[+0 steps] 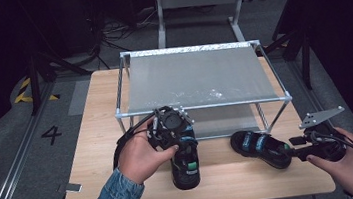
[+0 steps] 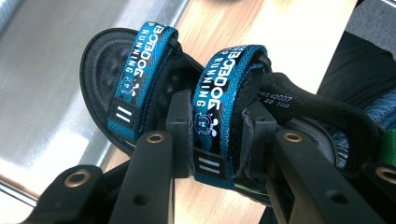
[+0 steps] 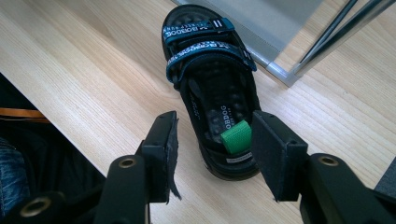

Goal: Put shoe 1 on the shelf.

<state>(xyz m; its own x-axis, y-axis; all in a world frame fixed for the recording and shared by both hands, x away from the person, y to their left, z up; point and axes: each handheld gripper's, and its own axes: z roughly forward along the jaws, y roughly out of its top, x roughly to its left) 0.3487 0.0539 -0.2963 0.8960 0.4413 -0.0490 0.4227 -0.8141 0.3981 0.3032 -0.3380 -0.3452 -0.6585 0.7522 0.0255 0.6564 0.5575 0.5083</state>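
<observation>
The left gripper [image 2: 212, 135] clamps the rear strap of the left sandal [image 1: 185, 165] at table centre-front. The right gripper [image 3: 212, 140] hangs open over the right sandal's [image 3: 212, 88] heel, at 6 o'clock. It should close squarely across the heel.

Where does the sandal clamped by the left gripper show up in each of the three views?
High view: the left sandal lies lower centre, under the left gripper.
Left gripper view: it spans the centre, the jaws shut on its blue strap.
Right gripper view: that sandal is not in it; the sandal there is the other one.
Shared landmark: the metal rack.
</observation>
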